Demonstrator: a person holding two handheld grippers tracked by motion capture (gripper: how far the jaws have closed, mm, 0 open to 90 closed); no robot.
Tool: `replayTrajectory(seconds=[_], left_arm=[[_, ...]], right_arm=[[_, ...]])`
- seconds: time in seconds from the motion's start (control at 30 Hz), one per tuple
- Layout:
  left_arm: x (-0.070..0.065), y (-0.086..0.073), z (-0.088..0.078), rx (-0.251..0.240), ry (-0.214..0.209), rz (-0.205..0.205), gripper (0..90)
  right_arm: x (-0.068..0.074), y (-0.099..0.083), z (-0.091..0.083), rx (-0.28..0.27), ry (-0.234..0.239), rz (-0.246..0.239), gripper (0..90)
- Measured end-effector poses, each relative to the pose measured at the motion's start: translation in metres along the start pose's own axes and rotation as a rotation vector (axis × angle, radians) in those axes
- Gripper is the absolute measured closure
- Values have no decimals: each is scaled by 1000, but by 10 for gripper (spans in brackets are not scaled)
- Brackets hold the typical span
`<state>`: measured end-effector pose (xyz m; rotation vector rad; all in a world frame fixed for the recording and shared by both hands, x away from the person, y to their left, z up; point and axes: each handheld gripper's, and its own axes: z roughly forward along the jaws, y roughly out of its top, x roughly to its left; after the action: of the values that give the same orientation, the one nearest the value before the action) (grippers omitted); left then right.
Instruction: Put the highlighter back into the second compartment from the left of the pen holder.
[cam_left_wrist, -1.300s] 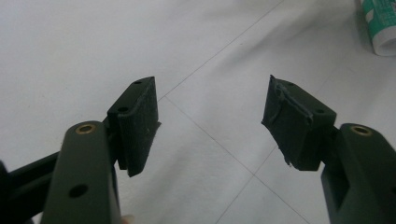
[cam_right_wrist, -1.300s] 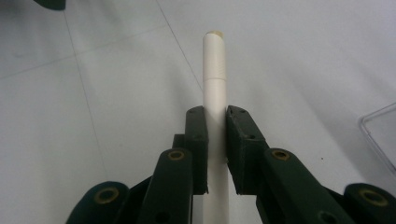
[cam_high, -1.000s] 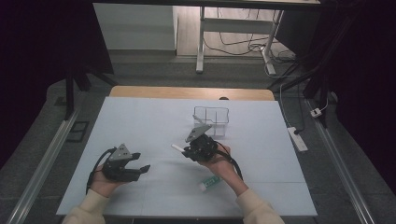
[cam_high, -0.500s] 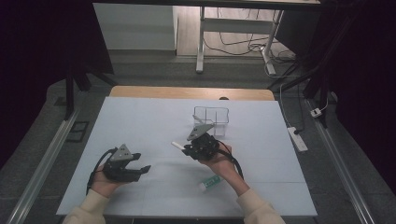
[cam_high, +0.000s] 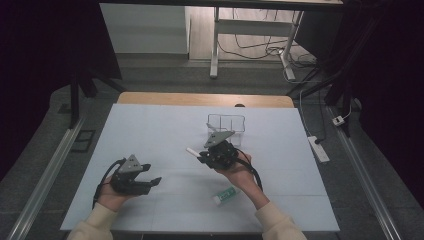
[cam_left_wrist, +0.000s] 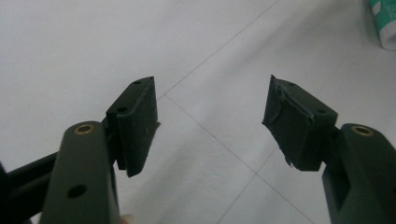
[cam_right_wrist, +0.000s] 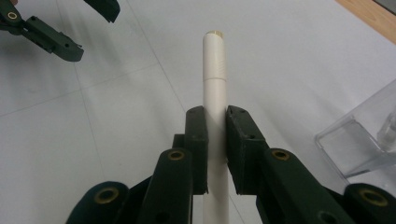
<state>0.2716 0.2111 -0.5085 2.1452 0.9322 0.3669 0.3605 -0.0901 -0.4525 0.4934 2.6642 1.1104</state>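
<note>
From my left gripper (cam_left_wrist: 210, 123) I see both black jaws standing wide apart with nothing between them. Below them lies the white table (cam_left_wrist: 93, 42), crossed by thin seam lines that meet under the gap. The right pad (cam_left_wrist: 292, 119) looks frayed along its edge. At the top right corner, a green-and-white tube (cam_left_wrist: 384, 21) lies on the table, cut off by the frame.

This looks like a lab set up for recording: the wide wooden table (cam_high: 205, 99) under a pale blue-white sheet stands alone on grey carpet. Beyond the table, loose black cables (cam_high: 260, 47) trail around a white metal desk frame (cam_high: 215, 45). Right of the table lies a white power strip (cam_high: 318, 148); dark curtains hang on both sides.
</note>
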Motion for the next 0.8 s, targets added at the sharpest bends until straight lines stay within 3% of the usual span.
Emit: replayTrajectory(seconds=[0.8], left_arm=[[0, 0, 0, 3, 3, 2, 345]], right_arm=[[-7, 0, -12, -29, -30, 21, 785]])
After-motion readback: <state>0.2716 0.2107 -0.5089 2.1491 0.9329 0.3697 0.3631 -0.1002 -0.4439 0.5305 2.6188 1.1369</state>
